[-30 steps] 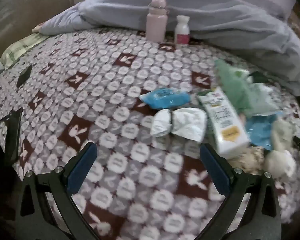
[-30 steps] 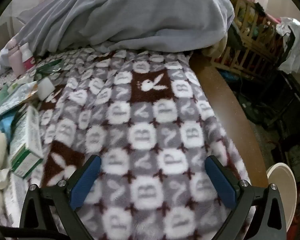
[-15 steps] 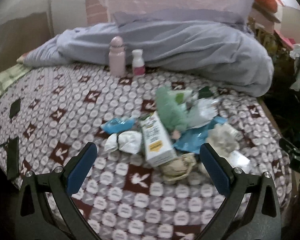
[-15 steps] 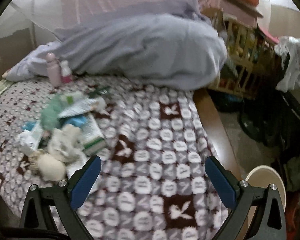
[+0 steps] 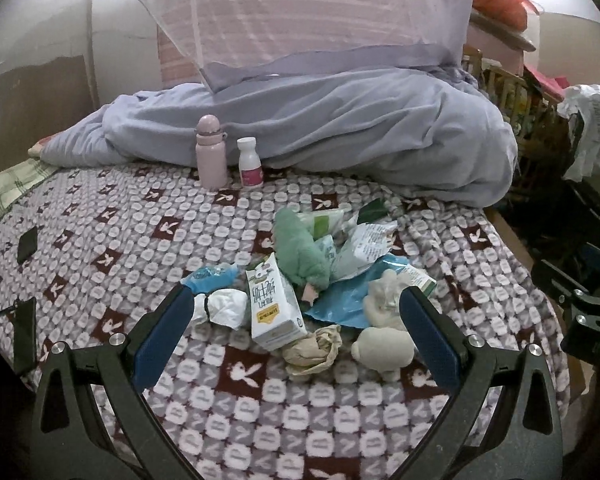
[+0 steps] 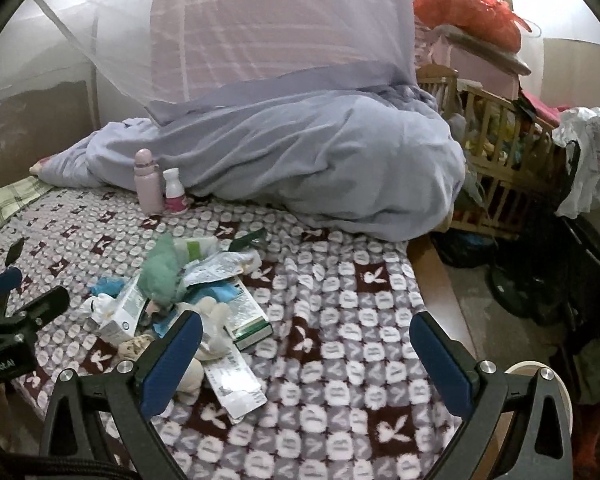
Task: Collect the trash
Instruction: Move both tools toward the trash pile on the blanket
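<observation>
Netted bed [image 5: 100, 240] beside wooden crib [image 6: 500, 152]

Trash heap [image 5: 320, 280] mid-blanket [image 5: 120, 232], milk carton [image 5: 272, 304] at its front, crumpled paper [image 5: 312, 350] just before carton, two bottles [image 5: 211, 152] behind, quilt [image 5: 340, 128] beyond them, crib [image 6: 496, 152] right of bed.

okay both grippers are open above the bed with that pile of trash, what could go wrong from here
1. The green sock and cream socks lie mixed into the pile; a grab could bin laundry with the trash.
2. The milk carton may still hold liquid; squeezing or tipping it could wet the blanket.
3. The blue wrapper lies flat and could slip from the fingers.
</observation>
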Tool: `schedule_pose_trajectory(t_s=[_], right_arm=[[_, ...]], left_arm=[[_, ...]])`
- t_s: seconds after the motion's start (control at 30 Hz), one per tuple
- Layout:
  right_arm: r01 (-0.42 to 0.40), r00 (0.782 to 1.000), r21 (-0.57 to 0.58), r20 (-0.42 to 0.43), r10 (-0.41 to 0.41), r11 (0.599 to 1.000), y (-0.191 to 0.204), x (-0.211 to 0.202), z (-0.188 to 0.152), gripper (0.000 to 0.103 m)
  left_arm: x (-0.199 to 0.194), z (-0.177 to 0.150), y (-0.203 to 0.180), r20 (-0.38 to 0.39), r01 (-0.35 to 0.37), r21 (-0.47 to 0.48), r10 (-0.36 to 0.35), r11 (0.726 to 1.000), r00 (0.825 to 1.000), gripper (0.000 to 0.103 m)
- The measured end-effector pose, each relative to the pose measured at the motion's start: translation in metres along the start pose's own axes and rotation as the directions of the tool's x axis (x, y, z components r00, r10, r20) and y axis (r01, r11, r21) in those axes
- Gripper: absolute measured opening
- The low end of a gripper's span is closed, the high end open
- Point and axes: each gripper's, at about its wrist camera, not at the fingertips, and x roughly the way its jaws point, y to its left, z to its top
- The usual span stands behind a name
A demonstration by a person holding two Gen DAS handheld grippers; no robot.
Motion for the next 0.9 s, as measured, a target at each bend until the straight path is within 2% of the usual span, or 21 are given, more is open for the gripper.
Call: schedule_pose_trajectory(t_s=[0.9], right_arm=[[-0.021,1.0,0.002,0.003,0.021,1.0,0.0045,-0.0033,0.0015,0.103]], left_arm=[[0.0073,-0.0013,0.0085,0.001,-0.019,-0.026,0.019,0.999,1.0,0.102]])
